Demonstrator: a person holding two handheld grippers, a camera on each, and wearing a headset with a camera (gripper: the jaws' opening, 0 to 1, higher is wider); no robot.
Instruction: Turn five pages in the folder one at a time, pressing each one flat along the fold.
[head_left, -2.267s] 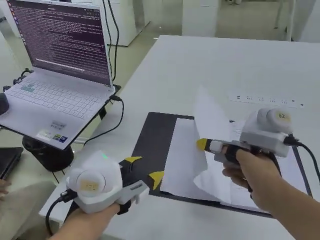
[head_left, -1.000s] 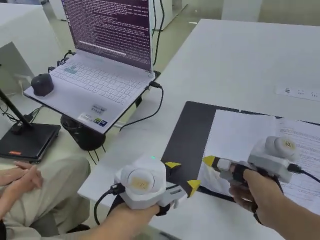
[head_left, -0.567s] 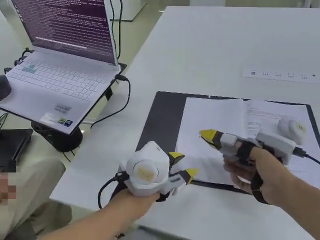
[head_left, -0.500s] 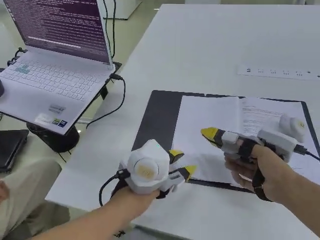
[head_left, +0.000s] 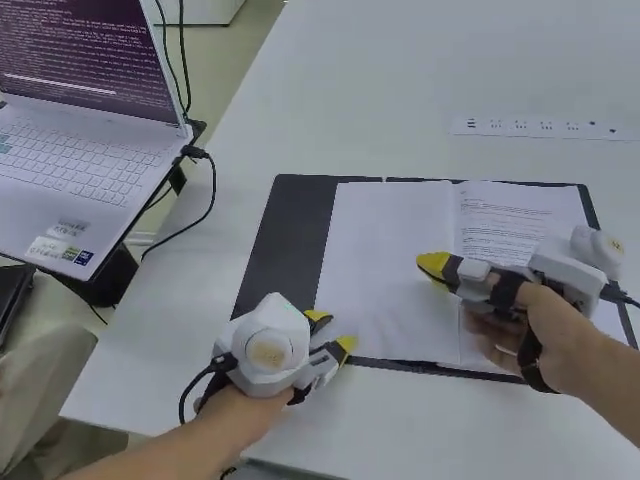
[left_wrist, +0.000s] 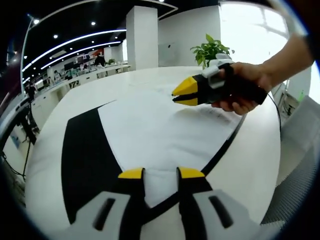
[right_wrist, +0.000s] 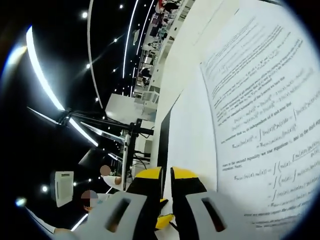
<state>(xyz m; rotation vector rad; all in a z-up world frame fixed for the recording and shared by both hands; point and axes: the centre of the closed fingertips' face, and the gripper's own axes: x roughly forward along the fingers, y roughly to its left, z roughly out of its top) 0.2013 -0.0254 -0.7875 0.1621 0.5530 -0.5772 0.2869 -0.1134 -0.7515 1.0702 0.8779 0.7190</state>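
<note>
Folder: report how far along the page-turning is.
Done: a blank page lies flat on the left of the open folder. In hand: the right gripper, jaws shut, hovers over it near the fold; the left gripper sits open at the near edge. Left: more turns; count unclear.

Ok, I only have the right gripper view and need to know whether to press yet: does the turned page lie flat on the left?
Observer: Yes. In the head view the blank page lies flat on the left half of the folder.
Operator: Where is the left tool?
Observer: The left tool is at that page's near left corner, with its jaws open and nothing between them.
Operator: Is anything else on the table near the work?
Observer: A power strip lies beyond the folder, apart from it.
</note>
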